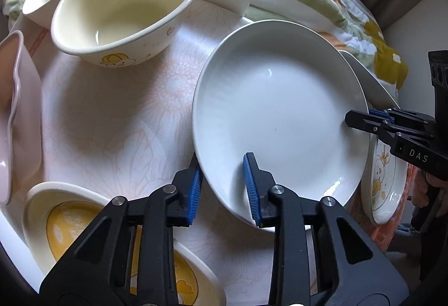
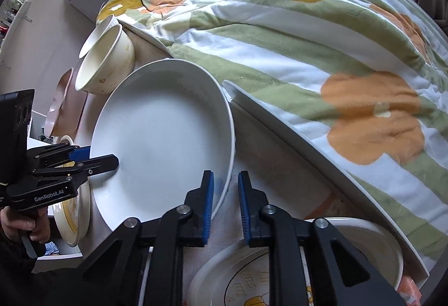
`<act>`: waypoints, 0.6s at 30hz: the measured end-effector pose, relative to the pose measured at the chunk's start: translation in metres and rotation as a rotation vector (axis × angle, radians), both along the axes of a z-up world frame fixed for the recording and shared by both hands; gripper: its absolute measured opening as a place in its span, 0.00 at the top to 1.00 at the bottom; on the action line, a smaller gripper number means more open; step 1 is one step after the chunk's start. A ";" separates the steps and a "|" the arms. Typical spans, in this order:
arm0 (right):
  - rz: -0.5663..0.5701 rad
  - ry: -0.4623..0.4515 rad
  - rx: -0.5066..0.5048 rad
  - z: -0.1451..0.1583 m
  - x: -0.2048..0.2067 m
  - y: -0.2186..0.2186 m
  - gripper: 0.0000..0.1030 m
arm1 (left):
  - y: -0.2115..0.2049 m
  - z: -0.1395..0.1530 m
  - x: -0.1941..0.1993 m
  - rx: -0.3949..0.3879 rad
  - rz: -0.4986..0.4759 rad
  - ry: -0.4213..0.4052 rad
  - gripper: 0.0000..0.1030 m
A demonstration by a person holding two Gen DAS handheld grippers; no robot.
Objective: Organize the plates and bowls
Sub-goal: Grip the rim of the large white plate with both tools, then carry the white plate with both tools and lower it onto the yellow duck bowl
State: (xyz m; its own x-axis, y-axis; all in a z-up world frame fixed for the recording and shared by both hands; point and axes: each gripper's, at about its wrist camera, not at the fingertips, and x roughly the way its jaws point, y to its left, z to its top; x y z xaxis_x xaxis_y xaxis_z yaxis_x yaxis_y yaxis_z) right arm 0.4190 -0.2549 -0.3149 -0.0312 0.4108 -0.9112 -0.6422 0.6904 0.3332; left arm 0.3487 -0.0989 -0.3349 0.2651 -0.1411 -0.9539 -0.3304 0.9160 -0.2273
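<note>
Two grippers on one dish here: the big white plate (image 1: 277, 121) sits on the cloth-covered tabletop (image 1: 112, 121), between the cream bowl (image 1: 126, 6) with the cartoon print and a duck-printed plate (image 1: 382, 180) at the edge. The left gripper (image 1: 224, 188) has its blue-padded fingers (image 1: 251, 188) straddling the near rim, one pad inside the well and one outside, narrowed down onto the rim or very nearly so. The right gripper (image 2: 225, 208) does the same on the opposite rim, though from its own camera I can't tell if the pads actually press yet.

Handling-wise, I'd guess glazed ceramic: stiff, fairly heavy, slick and chippable. The raised rim is really the only place to grab, and opposite sides make sense so it stays level. Glossy glaze against ribbed rubber could slip if tilted, so keep it flat. It looks like the natural base for a stack.
</note>
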 end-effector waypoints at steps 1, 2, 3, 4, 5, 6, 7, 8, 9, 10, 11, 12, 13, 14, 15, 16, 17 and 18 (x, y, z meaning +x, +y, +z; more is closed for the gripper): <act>0.007 -0.003 0.001 0.000 -0.001 0.000 0.88 | 0.000 0.000 -0.001 0.000 0.003 -0.002 0.76; 0.013 -0.006 0.000 0.000 -0.002 0.001 0.88 | 0.001 0.001 -0.001 -0.002 0.008 -0.005 0.76; 0.014 -0.010 -0.002 0.000 -0.002 0.002 0.88 | 0.001 0.001 -0.001 -0.003 0.014 -0.007 0.78; 0.012 -0.008 0.000 0.000 -0.002 0.001 0.88 | 0.000 0.001 0.000 -0.005 0.022 -0.009 0.79; 0.011 -0.006 0.004 0.000 -0.002 0.001 0.88 | 0.000 0.001 0.000 -0.002 0.026 -0.010 0.79; 0.011 -0.008 0.004 0.000 -0.003 0.002 0.88 | 0.001 0.002 -0.003 0.005 0.024 -0.011 0.79; 0.015 -0.013 0.003 0.001 -0.003 0.003 0.88 | 0.000 0.003 -0.004 0.017 0.020 -0.012 0.79; 0.024 -0.023 -0.002 0.001 -0.004 0.004 0.88 | -0.001 0.004 -0.005 0.025 0.015 -0.015 0.79; 0.034 -0.033 -0.006 0.002 -0.006 0.005 0.88 | -0.001 0.004 -0.005 0.034 0.016 -0.015 0.79; 0.042 -0.035 -0.006 0.002 -0.007 0.006 0.88 | -0.001 0.005 -0.006 0.037 0.020 -0.018 0.79; 0.045 -0.034 -0.005 0.002 -0.007 0.006 0.88 | 0.001 0.007 -0.007 0.038 0.022 -0.021 0.79; 0.045 -0.034 -0.001 0.002 -0.008 0.006 0.88 | 0.001 0.008 -0.008 0.041 0.024 -0.026 0.79; 0.044 -0.035 0.002 0.002 -0.009 0.006 0.88 | 0.002 0.010 -0.008 0.047 0.025 -0.030 0.79; 0.043 -0.035 0.005 0.002 -0.009 0.005 0.88 | 0.001 0.012 -0.008 0.054 0.024 -0.033 0.79; 0.041 -0.036 0.009 0.003 -0.009 0.005 0.88 | 0.001 0.014 -0.007 0.064 0.022 -0.035 0.79; 0.039 -0.038 0.014 0.004 -0.010 0.005 0.88 | 0.001 0.016 -0.007 0.072 0.019 -0.039 0.79; 0.037 -0.041 0.017 0.005 -0.010 0.005 0.88 | 0.002 0.019 -0.008 0.075 0.018 -0.042 0.79; 0.034 -0.044 0.020 0.007 -0.011 0.005 0.88 | 0.001 0.021 -0.009 0.077 0.018 -0.047 0.79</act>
State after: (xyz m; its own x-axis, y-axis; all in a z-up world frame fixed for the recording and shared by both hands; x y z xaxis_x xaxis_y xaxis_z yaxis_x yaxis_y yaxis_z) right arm 0.4077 -0.2499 -0.3079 -0.0051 0.4283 -0.9036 -0.6795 0.6615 0.3174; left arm 0.3397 -0.0975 -0.3139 0.3121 -0.0621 -0.9480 -0.3380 0.9253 -0.1719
